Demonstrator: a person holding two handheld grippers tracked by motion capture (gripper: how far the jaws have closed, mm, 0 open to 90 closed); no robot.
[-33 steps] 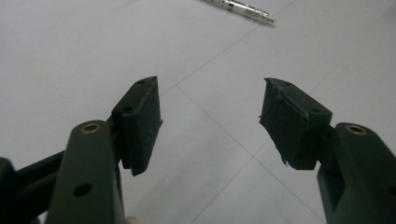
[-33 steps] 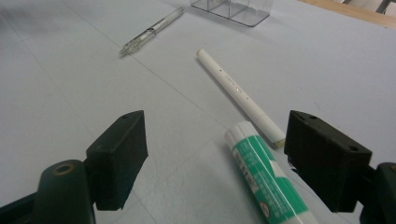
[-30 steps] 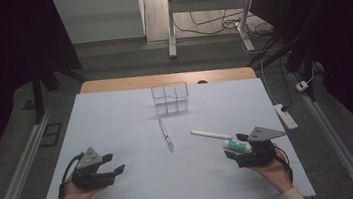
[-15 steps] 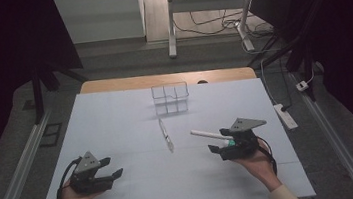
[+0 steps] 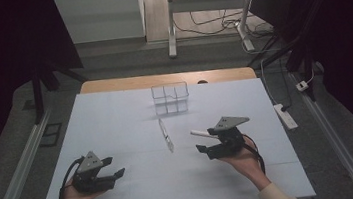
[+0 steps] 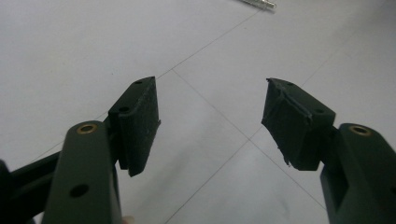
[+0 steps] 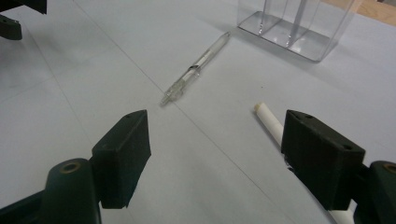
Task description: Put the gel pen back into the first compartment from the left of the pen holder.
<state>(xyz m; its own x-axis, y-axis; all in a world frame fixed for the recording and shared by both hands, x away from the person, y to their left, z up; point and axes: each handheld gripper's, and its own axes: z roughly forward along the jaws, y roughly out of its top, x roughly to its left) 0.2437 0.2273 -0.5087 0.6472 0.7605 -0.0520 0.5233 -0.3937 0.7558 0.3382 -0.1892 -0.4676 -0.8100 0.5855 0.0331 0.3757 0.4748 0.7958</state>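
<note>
A clear pen [image 5: 167,136] [image 7: 196,70] lies mid-table, and a white marker [image 5: 202,133] [image 7: 270,120] lies to its right. My right gripper [image 5: 201,149] [image 7: 217,135] is open just above the table. The marker's near end runs under its right-hand jaw, and nothing sits between the pads. A clear compartment box [image 5: 170,98] [image 7: 299,28] stands upright farther back. My left gripper [image 5: 117,172] [image 6: 210,100] rests near the front left, open and empty over bare table. One end of the pen [image 6: 259,3] peeks in at the top of its view.
The table is covered by a pale sheet [image 5: 117,126] with a wooden strip [image 5: 112,85] at the far edge. A power strip [image 5: 286,115] lies on the floor off the right side. A desk frame with cables [image 5: 205,15] stands beyond the table.
My right gripper has moved left toward the table's middle and now covers the near end of the white marker. The left gripper has stayed in place.
</note>
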